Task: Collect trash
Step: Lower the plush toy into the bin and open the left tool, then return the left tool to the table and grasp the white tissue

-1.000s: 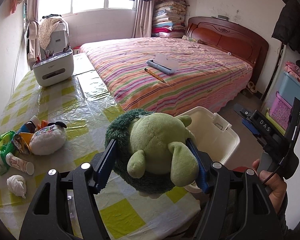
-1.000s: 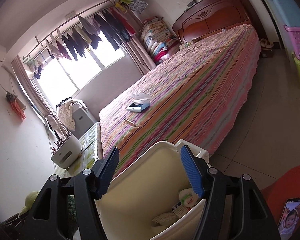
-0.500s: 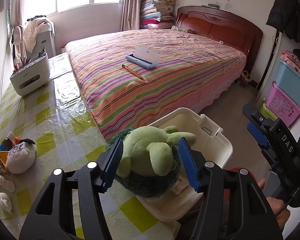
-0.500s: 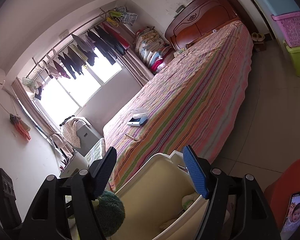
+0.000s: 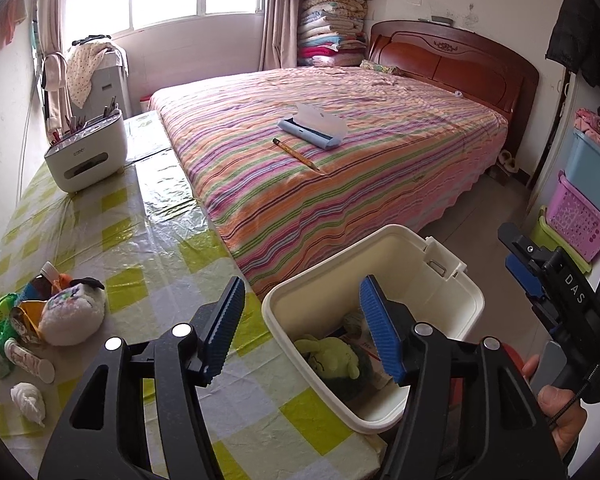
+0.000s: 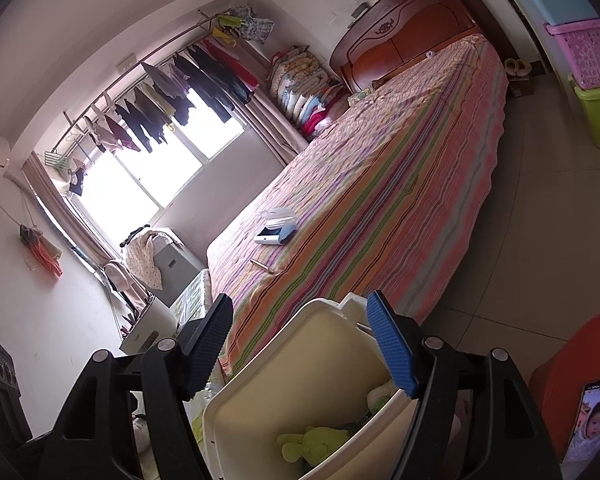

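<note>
A green plush toy lies inside the white bin at the table's right edge, on top of other scraps. My left gripper hangs over the bin's near rim; its jaws are opening and nothing is between them. On the checked tablecloth at the left lie a white plush, a tube, a crumpled tissue and wrappers. My right gripper is open above the bin, with the green toy below it. In the left wrist view the right gripper stays off the bin's right side, apart from it.
A striped bed with a pencil and a blue case fills the middle. A white desk organiser stands at the table's far end. Stacked plastic crates line the right wall. An orange stool and a phone sit by the bin.
My left gripper carried the green plush toy to the right over the bin and let it go; the toy now lies in the bin. The right gripper rolled slightly.
</note>
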Action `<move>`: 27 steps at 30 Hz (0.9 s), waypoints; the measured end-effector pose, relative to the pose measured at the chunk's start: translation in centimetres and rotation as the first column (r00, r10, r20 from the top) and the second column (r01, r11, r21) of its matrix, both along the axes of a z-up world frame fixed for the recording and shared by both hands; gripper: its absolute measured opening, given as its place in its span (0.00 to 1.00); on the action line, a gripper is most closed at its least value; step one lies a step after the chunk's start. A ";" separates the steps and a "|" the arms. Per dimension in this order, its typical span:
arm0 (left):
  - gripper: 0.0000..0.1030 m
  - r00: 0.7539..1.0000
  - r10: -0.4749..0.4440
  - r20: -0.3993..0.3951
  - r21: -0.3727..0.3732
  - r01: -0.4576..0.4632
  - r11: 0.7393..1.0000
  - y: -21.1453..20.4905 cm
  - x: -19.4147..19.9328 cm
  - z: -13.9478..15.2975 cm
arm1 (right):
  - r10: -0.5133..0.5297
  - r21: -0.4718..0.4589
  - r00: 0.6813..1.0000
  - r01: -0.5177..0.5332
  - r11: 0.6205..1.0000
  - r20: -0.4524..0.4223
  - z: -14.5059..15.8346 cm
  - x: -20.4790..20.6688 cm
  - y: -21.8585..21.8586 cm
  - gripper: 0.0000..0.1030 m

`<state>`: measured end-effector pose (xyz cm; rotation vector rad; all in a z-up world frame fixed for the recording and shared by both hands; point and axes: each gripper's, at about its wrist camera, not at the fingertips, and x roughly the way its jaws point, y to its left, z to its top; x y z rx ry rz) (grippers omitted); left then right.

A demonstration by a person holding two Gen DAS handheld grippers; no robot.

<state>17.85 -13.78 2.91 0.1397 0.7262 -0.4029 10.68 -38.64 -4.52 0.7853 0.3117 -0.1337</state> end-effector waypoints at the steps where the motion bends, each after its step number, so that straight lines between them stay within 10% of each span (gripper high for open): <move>1: 0.58 1.000 0.008 0.000 0.004 -0.008 1.000 0.7 -0.1 0.1 | 0.002 -0.001 1.000 -0.002 1.000 -0.001 0.0 0.0 0.1 0.66; 27: 0.85 0.980 0.173 0.101 0.218 -0.192 0.957 15.9 -2.4 1.5 | 0.176 -0.103 0.983 -0.181 0.978 -0.055 1.5 3.7 6.8 0.73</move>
